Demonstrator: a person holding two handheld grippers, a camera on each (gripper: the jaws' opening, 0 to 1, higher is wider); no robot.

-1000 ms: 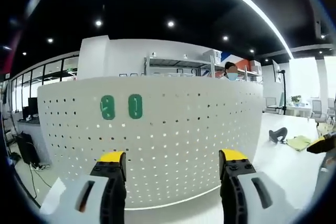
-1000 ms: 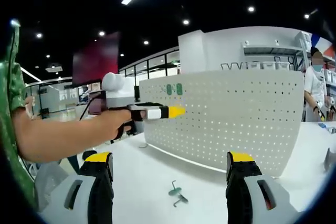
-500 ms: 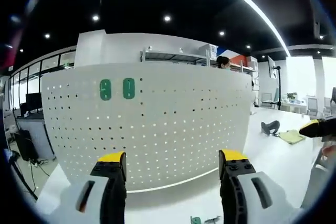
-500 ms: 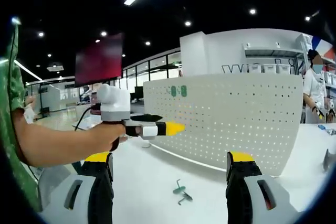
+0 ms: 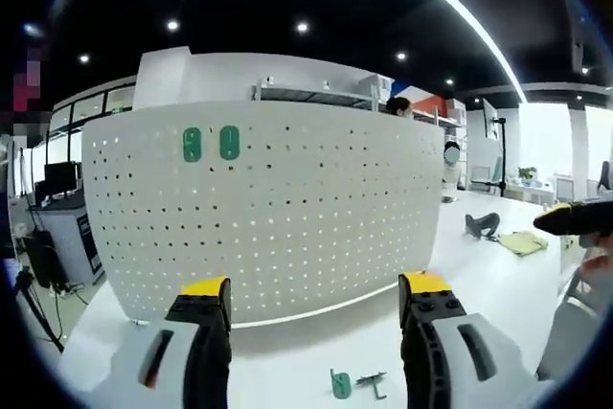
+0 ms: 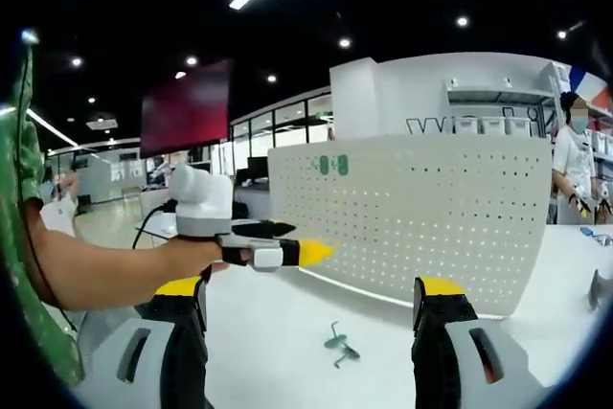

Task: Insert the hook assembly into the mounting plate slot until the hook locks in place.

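In the left gripper view we see the left gripper (image 5: 314, 308) with its 2 yellow-tipped jaws set wide apart and nothing between them. Ahead of the jaws stands the mounting plate (image 5: 268, 217), a white perforated panel, upright on the white table (image 5: 287, 361). 2 green slot pieces (image 5: 211, 144) sit side by side near the panel's upper left. The hook assembly (image 5: 352, 384), a small green plate with a bent metal hook beside it, lies flat on the table between the jaws, in front of the panel and apart from it.

In the right gripper view we see the right gripper (image 6: 311, 308) with its 2 jaws likewise spread wide and holding nothing. The hook assembly (image 6: 338, 347) lies on the table between those jaws, near the foot of the mounting plate (image 6: 421, 227) but not touching it. The person's hand (image 6: 196, 258) holds the left gripper (image 6: 287, 254) in from the left, above the table and level with the panel's lower half. A second person (image 6: 578, 165) stands behind the panel at the right.
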